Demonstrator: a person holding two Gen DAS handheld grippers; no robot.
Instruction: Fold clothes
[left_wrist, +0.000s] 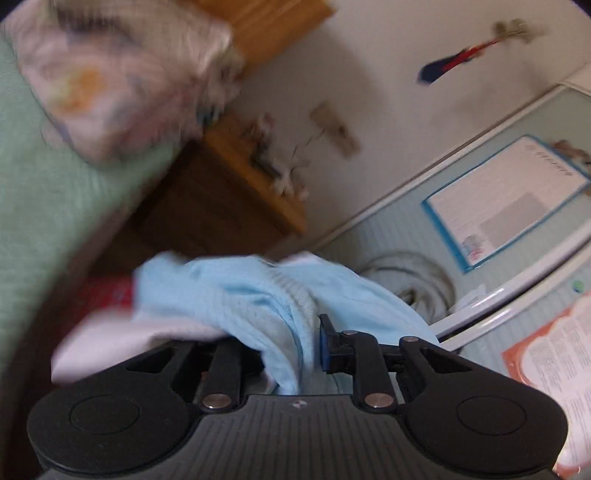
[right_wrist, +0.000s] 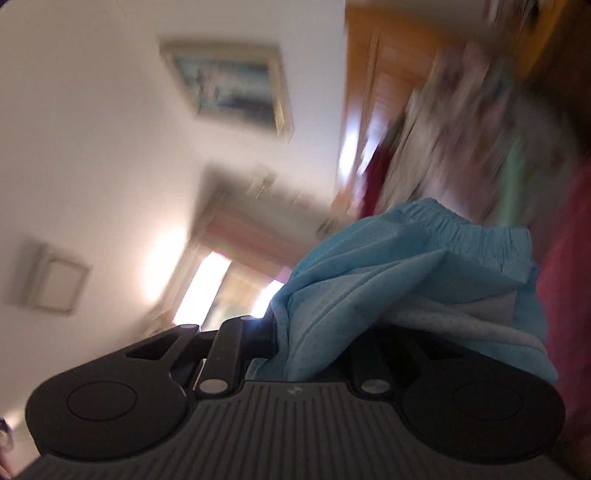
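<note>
While both views are smeared with motion blur, the light blue mesh shorts (left_wrist: 236, 295) can be made out bunched between the two tools and lifted clear of any surface. On the left, the left gripper (left_wrist: 295, 347) is clenched on a thick gather of the fabric; one blue-padded finger (left_wrist: 327, 343) shows, the other is buried under cloth. To its left lies a green bed cover (left_wrist: 44, 206) with a patterned pillow (left_wrist: 110, 74), and beyond it a wooden nightstand (left_wrist: 236, 177). On the right, the right gripper (right_wrist: 295, 347) pinches the same shorts (right_wrist: 406, 280) near the elastic waistband (right_wrist: 476, 229), which stands puckered above the folds; a framed picture (right_wrist: 229, 85) hangs on the wall behind.

My worry is that such crumpled, uneven grips will not let the shorts hang flat: a fast swing could slip a thin layer free, or the fold would trap wrinkles.
</note>
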